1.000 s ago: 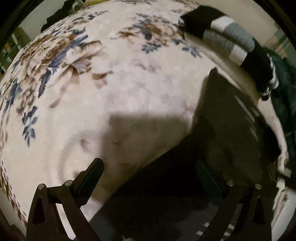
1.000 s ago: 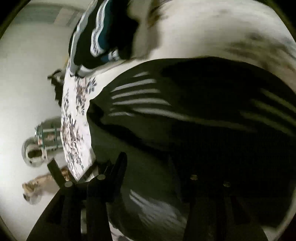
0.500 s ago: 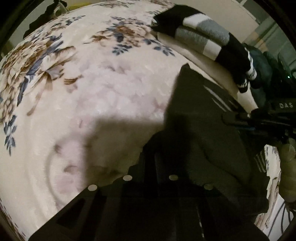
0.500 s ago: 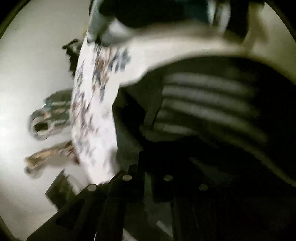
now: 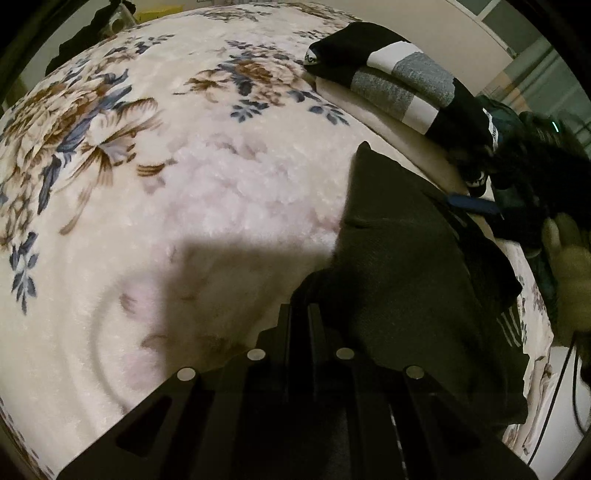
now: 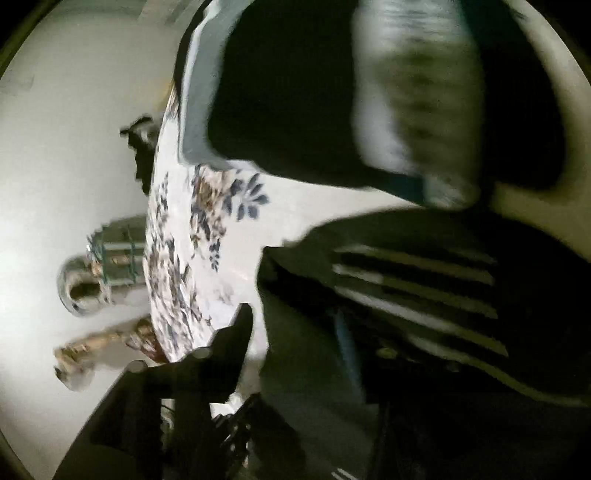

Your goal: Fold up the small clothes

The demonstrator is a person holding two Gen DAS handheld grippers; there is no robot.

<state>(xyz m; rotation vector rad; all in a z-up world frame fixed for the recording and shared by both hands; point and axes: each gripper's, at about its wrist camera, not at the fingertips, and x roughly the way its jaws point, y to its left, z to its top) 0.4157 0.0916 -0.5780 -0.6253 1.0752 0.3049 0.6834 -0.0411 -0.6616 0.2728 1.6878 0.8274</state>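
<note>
Dark garment (image 5: pixel 413 280) on floral blanket (image 5: pixel 184 184) | left gripper (image 5: pixel 303 314) fingers pressed together, pinching hem | right gripper (image 6: pixel 314 325) state unreadable, blurred | risk: thin pinch slips, fold skews toward folded stack (image 5: pixel 399 85)

A cream plush blanket (image 5: pixel 192 206) printed with brown and blue flowers is being lit from above, a pale wall (image 5: pixel 469 33) is being shown at one o'clock, and a glossy pale floor (image 6: pixel 55 166) is reflecting light at nine o'clock.

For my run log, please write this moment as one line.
step: fold | left gripper: shut on dark garment edge | right gripper: open, blurred | surface: floral blanket | folded stack: behind
</note>
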